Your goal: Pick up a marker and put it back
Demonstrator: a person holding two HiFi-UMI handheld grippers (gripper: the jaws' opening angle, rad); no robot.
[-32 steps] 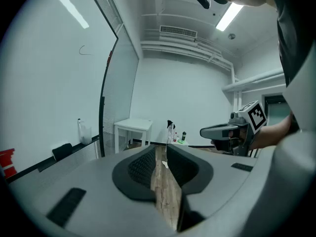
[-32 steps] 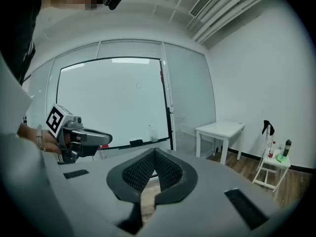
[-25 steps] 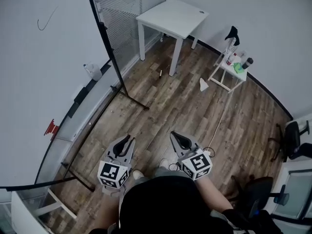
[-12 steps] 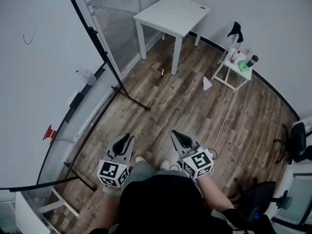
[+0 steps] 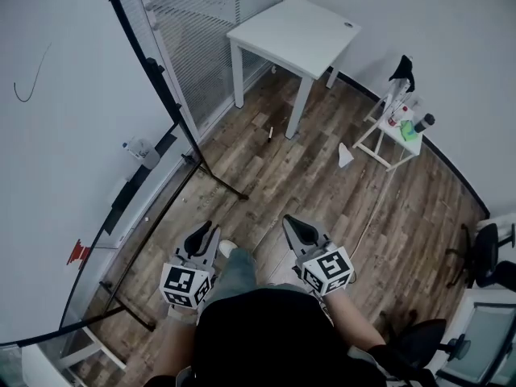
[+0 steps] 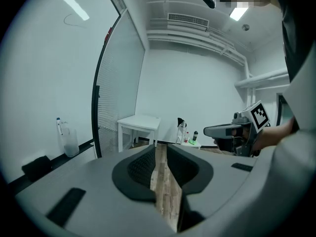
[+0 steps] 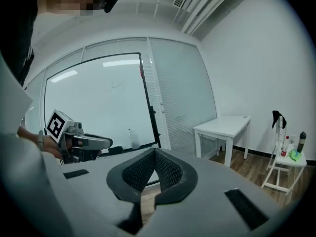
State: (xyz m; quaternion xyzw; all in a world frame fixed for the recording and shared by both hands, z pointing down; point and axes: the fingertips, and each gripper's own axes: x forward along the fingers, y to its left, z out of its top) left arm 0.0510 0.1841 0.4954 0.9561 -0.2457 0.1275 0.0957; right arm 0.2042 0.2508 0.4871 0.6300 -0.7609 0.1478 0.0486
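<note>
Wood floor (image 5: 322,192), dark speck (image 5: 270,133) unclear, R gripper (image 5: 289,220) closed

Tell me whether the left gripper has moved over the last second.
Yes, forward along the whiteboard: the red thing low on it was well ahead of the left gripper and is now nearly level with it.

Overhead and low views, shared table (image 5: 294,32)
</note>
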